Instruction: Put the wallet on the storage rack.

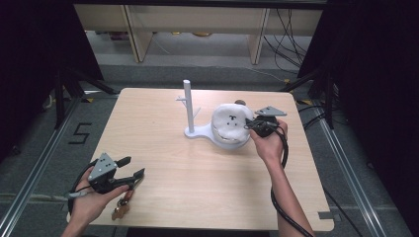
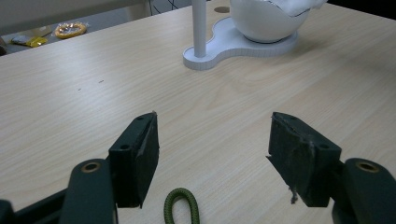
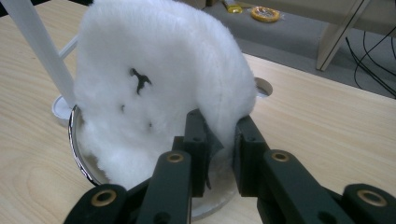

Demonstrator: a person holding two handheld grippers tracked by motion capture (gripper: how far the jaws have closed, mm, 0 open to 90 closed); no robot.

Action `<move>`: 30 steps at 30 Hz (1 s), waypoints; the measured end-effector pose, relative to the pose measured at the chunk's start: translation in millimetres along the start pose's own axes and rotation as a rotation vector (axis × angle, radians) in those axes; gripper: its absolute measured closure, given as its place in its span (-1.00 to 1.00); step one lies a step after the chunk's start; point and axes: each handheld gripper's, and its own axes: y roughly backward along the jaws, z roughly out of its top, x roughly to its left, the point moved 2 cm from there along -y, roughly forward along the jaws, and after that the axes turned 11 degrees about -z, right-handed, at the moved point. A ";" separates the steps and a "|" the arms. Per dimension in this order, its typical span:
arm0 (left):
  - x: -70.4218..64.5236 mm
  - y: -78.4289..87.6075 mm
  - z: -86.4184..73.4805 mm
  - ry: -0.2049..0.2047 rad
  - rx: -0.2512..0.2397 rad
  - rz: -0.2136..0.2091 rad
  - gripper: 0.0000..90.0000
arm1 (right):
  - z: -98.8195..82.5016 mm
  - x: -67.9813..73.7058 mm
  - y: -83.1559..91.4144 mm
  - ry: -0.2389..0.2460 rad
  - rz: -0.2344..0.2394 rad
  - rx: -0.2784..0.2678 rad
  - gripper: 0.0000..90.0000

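- Two tools are at work, and we start nearest us: the left tool [image 1: 129,168] rests at about 7 o'clock on the table [image 1: 163,197], jaws spread wide with nothing between them, likely parked while the other hand does the work.
- Just under it we see a green cord loop [image 2: 181,207] and a small brownish object [image 1: 122,206] that we cannot identify.
- Farther off, near 1 o'clock, our right tool [image 3: 218,140] has its jaws pinched on the edge of the white plush toy [image 3: 159,79], probably to lift or seat it.
- That plush sits in a shiny bowl [image 1: 225,139] on a white stand [image 1: 189,106] with an upright post, which holds it up for easy reach.
- On the floor at 9 o'clock, black tape forms a "5" [image 1: 81,133]; we read no other writing.
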 end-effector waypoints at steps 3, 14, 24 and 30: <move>0.0 0.2 -0.3 -0.002 -0.001 -0.002 -0.28 | 0.6 -2.5 0.8 0.000 0.001 0.022 0.55; -0.2 -0.7 -1.0 0.007 -0.001 -0.006 -0.29 | -1.5 -5.4 5.3 -0.067 0.013 0.004 0.07; -2.2 -3.3 -5.4 0.032 0.035 -0.015 -0.30 | -0.3 -7.3 10.2 -0.106 0.026 -0.015 -0.10; -1.4 -3.2 -6.0 0.019 0.044 -0.014 -0.30 | -2.0 -5.5 13.3 -0.113 0.027 -0.019 -0.14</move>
